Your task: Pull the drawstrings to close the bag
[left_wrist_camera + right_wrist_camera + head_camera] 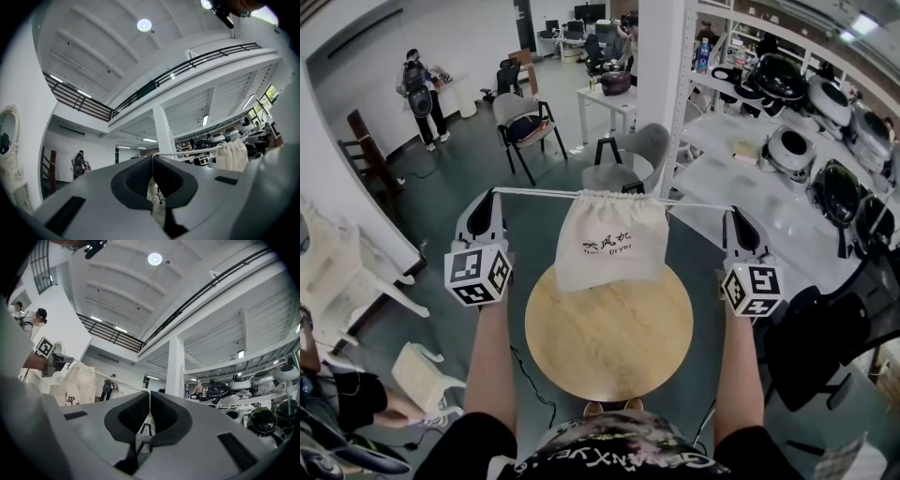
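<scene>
A cream cloth bag (610, 239) with dark print hangs in the air above the round wooden table (609, 337), its mouth gathered shut. White drawstrings (534, 193) run taut from the mouth to both sides. My left gripper (494, 193) is shut on the left drawstring; in the left gripper view the cord (187, 151) leads from the jaw tips to the bag (233, 156). My right gripper (731, 210) is shut on the right drawstring (698, 204); the right gripper view shows the cord (117, 381) reaching left to the bag (77, 383).
Below the bag stands a grey chair (628, 159). White shelves (741, 159) with helmets run along the right. A black chair (523, 122) and a white table (605, 101) stand farther back, with a person (422, 98) at the back left. White chairs (356, 281) sit left.
</scene>
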### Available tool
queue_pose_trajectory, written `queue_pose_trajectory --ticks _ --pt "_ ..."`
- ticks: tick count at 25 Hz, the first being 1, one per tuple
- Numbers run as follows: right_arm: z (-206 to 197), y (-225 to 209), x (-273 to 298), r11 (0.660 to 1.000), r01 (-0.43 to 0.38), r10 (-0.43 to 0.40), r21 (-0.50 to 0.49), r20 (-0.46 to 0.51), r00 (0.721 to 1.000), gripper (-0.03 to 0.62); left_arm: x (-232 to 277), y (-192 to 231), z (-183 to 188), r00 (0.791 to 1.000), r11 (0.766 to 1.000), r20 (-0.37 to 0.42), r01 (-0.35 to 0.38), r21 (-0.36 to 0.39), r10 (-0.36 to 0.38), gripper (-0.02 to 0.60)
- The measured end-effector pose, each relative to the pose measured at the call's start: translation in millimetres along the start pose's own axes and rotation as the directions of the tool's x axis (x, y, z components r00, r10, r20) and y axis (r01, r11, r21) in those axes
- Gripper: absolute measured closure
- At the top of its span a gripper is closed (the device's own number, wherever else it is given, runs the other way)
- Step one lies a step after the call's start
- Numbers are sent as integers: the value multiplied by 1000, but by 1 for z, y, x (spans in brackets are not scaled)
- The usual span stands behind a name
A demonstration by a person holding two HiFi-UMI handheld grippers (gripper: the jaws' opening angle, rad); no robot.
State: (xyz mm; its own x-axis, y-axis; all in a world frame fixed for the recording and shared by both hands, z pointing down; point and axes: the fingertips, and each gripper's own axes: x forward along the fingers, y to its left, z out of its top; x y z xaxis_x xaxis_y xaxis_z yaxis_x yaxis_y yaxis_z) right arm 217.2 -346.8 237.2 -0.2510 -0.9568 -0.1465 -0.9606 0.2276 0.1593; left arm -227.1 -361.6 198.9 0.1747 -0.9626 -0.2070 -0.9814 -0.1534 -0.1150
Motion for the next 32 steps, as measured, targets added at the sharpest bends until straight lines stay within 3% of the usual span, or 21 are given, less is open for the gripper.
queue_pose_trajectory --ticks 32 --pt "-3 -1 -6 1000 -16 16 -7 -3 1000 583 -3 3 -7 1000 999 -19 15 -36 -15 563"
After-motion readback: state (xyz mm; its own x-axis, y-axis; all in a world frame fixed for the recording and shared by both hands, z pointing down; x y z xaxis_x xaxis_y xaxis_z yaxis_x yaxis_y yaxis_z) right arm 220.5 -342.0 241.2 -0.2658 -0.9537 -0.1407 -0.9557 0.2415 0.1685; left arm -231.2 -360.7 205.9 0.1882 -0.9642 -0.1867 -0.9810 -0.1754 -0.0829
